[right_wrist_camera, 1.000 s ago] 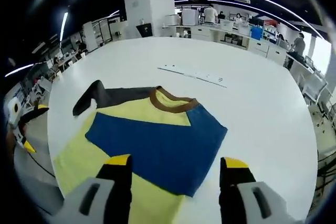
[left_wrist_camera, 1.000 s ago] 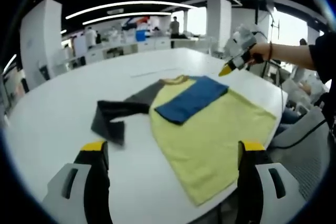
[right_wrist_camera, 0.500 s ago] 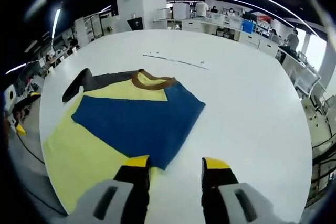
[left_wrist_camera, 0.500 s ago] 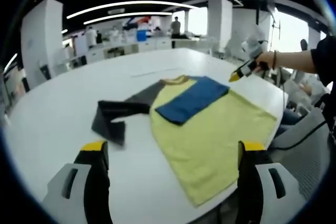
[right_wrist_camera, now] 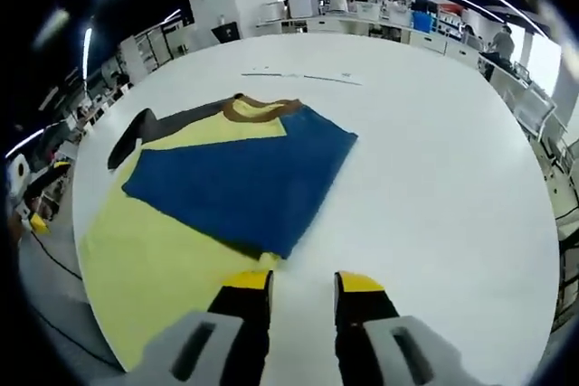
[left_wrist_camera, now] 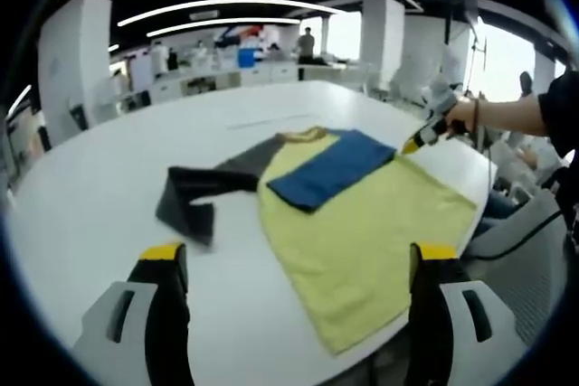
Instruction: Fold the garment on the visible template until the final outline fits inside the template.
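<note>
Illumination is bright and even, supplied by long white ceiling light strips (left_wrist_camera: pixel 217 14) that bow into arcs under fisheye distortion. Daylight enters through the tall windows (left_wrist_camera: pixel 507 56) in the left gripper view and overexposes that area. The glossy round white table (right_wrist_camera: pixel 434 160) reflects diffuse light with mild glare and carries only faint, soft shadows. Straight lines curve strongly toward the edges. Distant office furniture appears soft, and both views are slightly blurred overall.

My folded blue sleeve (right_wrist_camera: pixel 240 178) hides the shirt's chest; the thin strip (right_wrist_camera: pixel 303 76) far across my worktop (right_wrist_camera: pixel 434 178) is too small to identify.
</note>
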